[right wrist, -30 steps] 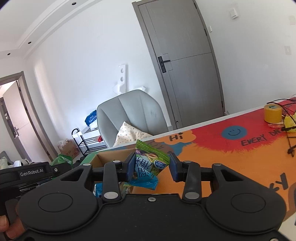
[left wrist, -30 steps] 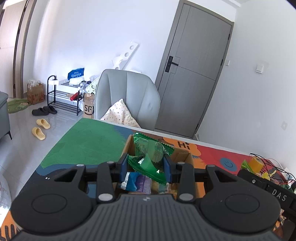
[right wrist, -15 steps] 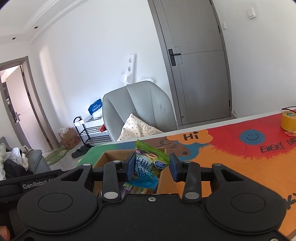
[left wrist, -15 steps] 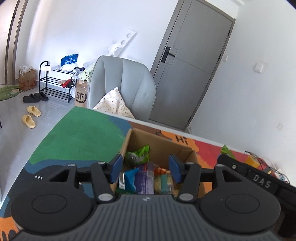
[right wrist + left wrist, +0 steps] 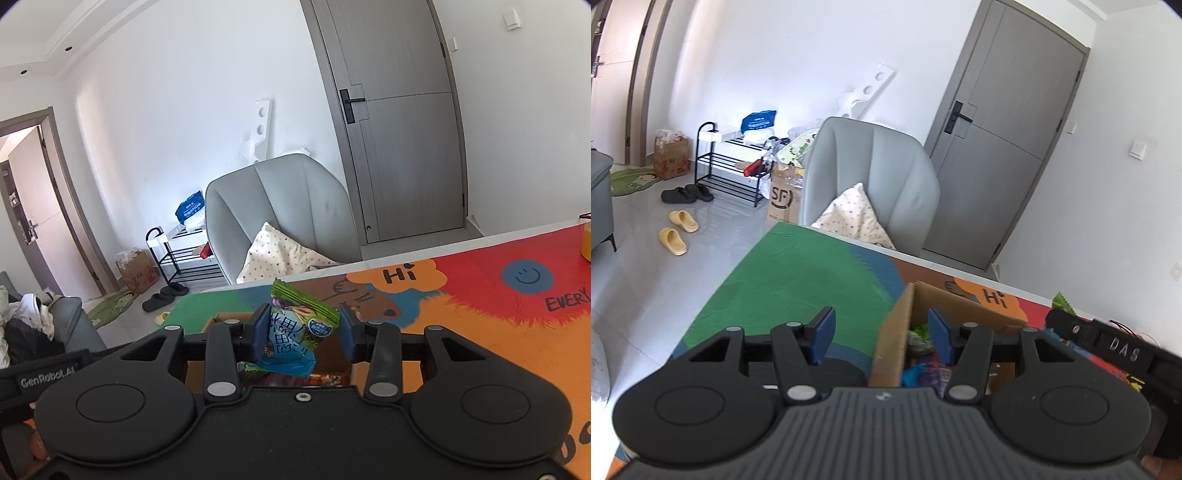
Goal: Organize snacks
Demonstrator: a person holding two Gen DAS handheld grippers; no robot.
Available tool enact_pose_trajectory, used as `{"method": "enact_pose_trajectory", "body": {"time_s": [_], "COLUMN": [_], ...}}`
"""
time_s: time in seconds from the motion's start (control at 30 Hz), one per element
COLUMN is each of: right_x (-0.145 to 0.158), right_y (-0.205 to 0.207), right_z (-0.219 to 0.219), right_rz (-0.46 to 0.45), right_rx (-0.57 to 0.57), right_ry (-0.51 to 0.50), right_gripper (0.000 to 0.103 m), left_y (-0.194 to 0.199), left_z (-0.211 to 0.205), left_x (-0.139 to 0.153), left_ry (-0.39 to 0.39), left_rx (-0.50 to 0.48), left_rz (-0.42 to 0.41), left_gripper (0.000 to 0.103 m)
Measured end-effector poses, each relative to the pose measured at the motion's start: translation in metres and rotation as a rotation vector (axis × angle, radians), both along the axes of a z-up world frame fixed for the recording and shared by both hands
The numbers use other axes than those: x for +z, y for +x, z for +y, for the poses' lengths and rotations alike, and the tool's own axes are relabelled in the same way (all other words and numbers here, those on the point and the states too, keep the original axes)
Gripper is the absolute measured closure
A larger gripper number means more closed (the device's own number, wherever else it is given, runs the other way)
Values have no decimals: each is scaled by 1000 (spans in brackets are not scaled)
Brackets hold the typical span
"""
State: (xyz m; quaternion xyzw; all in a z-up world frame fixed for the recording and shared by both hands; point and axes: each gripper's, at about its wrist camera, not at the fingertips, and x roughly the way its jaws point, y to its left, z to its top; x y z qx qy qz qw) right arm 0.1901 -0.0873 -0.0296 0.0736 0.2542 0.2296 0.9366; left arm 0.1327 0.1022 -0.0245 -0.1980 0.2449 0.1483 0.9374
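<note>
Your right gripper (image 5: pixel 303 334) clamps a green-blue snack packet (image 5: pixel 297 332) (Chinese lettering); your left gripper (image 5: pixel 880 334) gapes empty beside "DAS".

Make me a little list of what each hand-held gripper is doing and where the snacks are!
left hand-held gripper: open, empty, straddling the box's left wall
right hand-held gripper: shut on green and blue snack packet, above the box
cardboard box: open on the colourful table mat, several snack packets inside
behind the table: grey chair with a cushion
</note>
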Motion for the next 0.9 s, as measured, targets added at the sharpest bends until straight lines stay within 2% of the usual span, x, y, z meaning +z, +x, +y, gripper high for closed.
{"method": "enact_pose_trajectory", "body": {"time_s": [0.03,0.13,0.33,0.77,0.9], "right_x": [0,0,-3,-9,-8], "right_y": [1,1,-5,-36,-48], "right_z": [1,2,-9,-28,-33], "right_rz": [-3,-19,6,68,71], "right_rx": [-2,-20,-47,-55,-49], "right_ry": [3,-18,-11,-5,-8], "right_gripper": [60,37,37,37,31], "left_y": [-1,-4,-10,-28,-33], "left_z": [2,11,15,-7,-17], "left_x": [-1,-3,-9,-7,-5], "left_ry": [0,-6,-19,15,40], "left_rx": [7,28,45,5,-22], "left_rz": [3,10,17,14,22], "left_gripper": [49,47,43,23,18]}}
